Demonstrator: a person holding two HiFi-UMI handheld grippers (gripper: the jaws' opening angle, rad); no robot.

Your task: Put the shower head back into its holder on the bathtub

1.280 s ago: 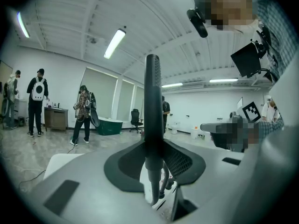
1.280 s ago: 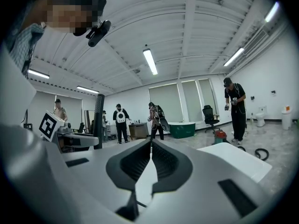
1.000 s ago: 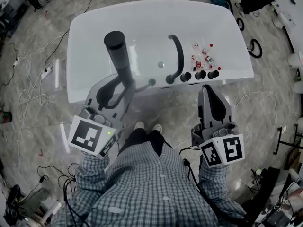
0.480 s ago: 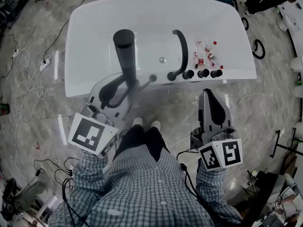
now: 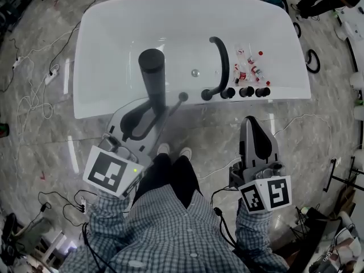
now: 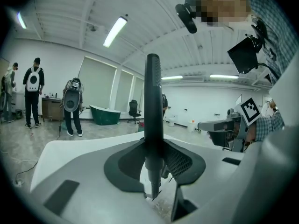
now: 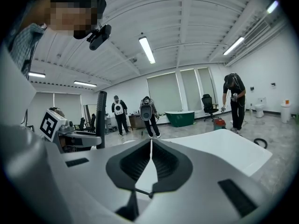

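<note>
Head view: your left gripper (image 5: 149, 117) holds shower head (image 5: 152, 75) upright above near rim of bathtub (image 5: 125, 21); right gripper (image 5: 252, 125) over floor (image 5: 318, 129), short of bathtub.
Left gripper view: jaws clamped on shower head's handle.
Right gripper view: jaws together, nothing between.

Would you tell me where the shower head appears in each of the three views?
Head view: upper centre-left, shower head in the left gripper, overlapping the bathtub.
Left gripper view: centre, upright between the jaws.
Right gripper view: left of centre, upright.
Shared landmark: green tub, both gripper views.
</note>
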